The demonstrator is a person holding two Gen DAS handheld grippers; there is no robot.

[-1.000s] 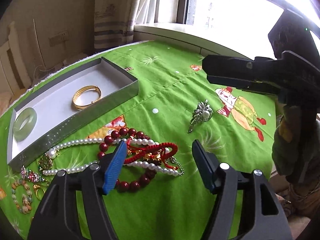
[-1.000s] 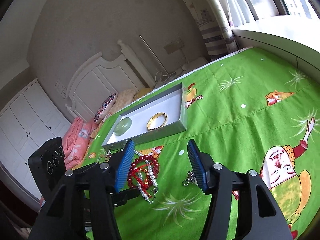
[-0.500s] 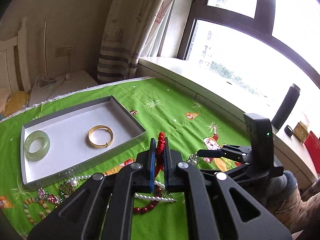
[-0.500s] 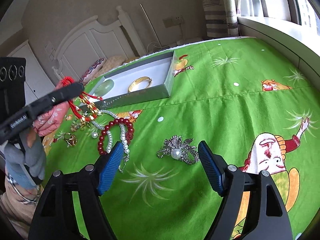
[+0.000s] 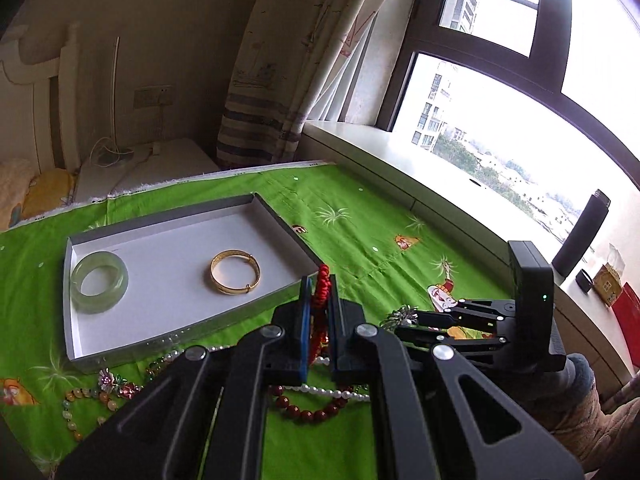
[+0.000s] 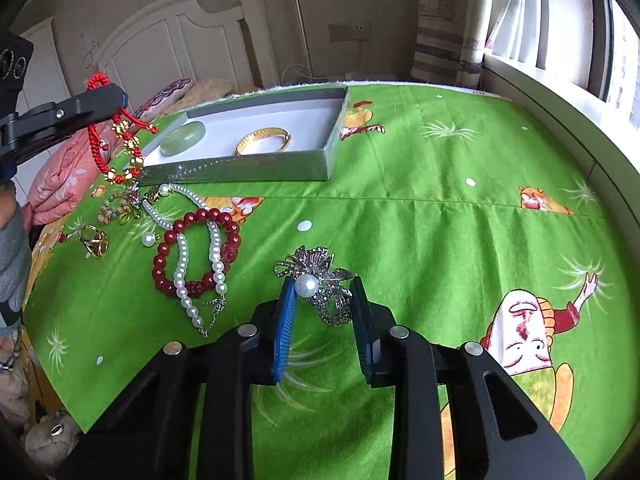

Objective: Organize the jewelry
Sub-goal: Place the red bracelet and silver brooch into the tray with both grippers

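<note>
My left gripper (image 5: pixel 319 286) is shut on a red cord bracelet (image 5: pixel 322 282) with gold charms and holds it in the air; it also shows in the right wrist view (image 6: pixel 116 136), hanging near the tray's near-left corner. My right gripper (image 6: pixel 323 290) has its jaws close around a silver pearl brooch (image 6: pixel 316 280) on the green cloth. The grey tray (image 5: pixel 276 220) holds a jade bangle (image 5: pixel 99 282) and a gold bangle (image 5: pixel 235 277).
A dark red bead bracelet (image 6: pixel 196 248), a pearl necklace (image 6: pixel 184 264), a gold ring (image 6: pixel 95 242) and small beaded pieces (image 6: pixel 120 206) lie left of the brooch. The bed's edge and window sill (image 6: pixel 560 92) are to the right. A headboard (image 6: pixel 168 44) stands behind.
My left gripper closed on the red cord bracelet and lifted it off the pile toward the tray. My right gripper moved forward and its jaws narrowed around the pearl brooch.
</note>
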